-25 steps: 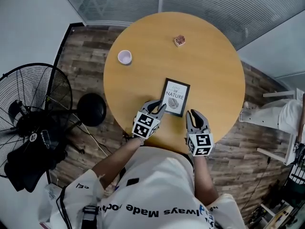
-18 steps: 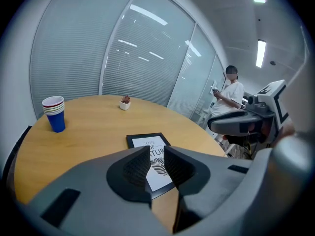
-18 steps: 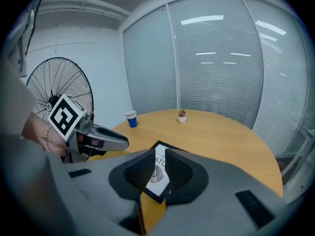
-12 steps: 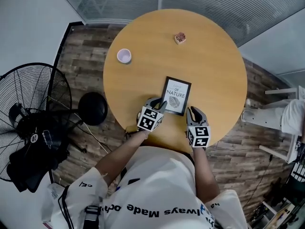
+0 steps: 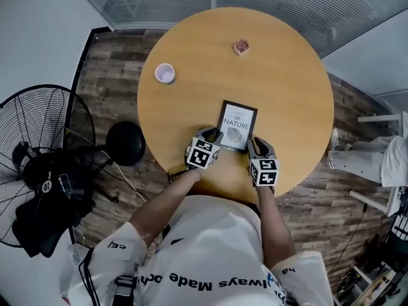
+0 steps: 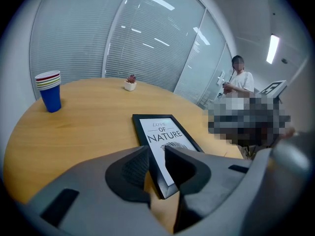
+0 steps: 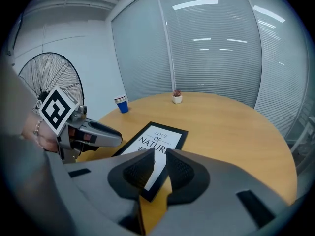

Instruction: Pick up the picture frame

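While the picture frame lies flat at centre frame on the table, the left gripper and right gripper, jaws narrowly parted over its near corners, may just push it away on closing.

We see a black picture frame round white print, a tan table, and a blue cup, its rims perhaps multicoloured.

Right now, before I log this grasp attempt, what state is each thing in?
picture frame: flat on the table, face up, not lifted.
left gripper: open, jaws astride the frame's near left corner.
right gripper: open, jaws astride the frame's near right corner.
cup stack: upright.
potted plant: upright.
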{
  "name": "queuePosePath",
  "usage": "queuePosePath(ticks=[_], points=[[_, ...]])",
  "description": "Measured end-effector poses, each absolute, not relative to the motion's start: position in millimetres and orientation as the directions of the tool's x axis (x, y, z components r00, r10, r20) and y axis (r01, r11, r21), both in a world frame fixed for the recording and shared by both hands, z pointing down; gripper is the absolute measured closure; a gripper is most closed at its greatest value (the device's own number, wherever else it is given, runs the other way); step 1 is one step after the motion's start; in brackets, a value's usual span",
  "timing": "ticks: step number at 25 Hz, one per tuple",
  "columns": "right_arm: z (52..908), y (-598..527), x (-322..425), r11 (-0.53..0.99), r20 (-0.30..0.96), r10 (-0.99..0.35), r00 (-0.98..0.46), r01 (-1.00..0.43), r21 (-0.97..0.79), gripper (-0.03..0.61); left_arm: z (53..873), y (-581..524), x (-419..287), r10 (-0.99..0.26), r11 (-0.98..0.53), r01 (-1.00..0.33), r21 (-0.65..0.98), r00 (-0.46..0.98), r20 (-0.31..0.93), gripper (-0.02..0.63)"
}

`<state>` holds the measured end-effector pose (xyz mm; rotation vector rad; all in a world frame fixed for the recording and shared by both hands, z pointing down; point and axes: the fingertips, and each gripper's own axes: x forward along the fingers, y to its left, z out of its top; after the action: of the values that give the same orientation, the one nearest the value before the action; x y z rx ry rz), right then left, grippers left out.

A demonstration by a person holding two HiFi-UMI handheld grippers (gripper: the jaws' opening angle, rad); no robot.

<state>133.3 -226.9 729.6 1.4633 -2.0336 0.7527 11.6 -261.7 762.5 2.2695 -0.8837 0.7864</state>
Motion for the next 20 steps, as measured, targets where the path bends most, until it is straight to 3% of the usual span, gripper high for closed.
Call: queuePosePath(ticks=[20], points=[[794.6,-227.6,134.9,0.186,0.77,-0.573,-0.281,-0.959,-0.212,0.482,797.7,-266.4,10.4,-0.353,-0.573,-0.752,0.326,0.586,0.729,0.5]])
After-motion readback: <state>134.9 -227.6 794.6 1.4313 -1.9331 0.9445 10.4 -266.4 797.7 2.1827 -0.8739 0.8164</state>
